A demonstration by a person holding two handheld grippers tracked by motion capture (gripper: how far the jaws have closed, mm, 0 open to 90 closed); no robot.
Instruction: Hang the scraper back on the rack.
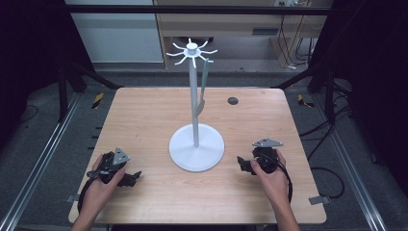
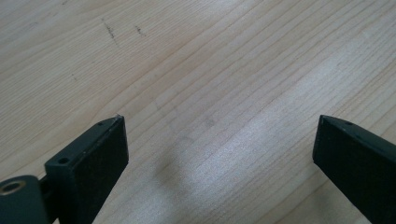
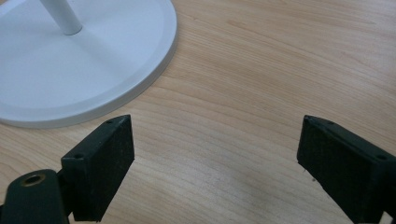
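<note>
White stand (image 1: 196, 144) sits mid-table, a grey-green utensil (image 1: 204, 84) hanging from its top hooks, far behind both grippers. Risk, I judge: a careless reach could knock the thin pole and tip the stand. Left gripper (image 1: 129, 179) and right gripper (image 1: 244, 165) rest near its base, jaws wide apart, holding nothing.

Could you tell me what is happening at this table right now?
A person sits at a wooden table with a two-jaw gripper in each hand. The left gripper and the right gripper both rest low on the tabletop, jaws wide open and holding nothing. Between them stands a white stand with a round base and hooks at its top. A greenish utensil hangs from one hook beside the pole. Neither gripper touches the stand.
</note>
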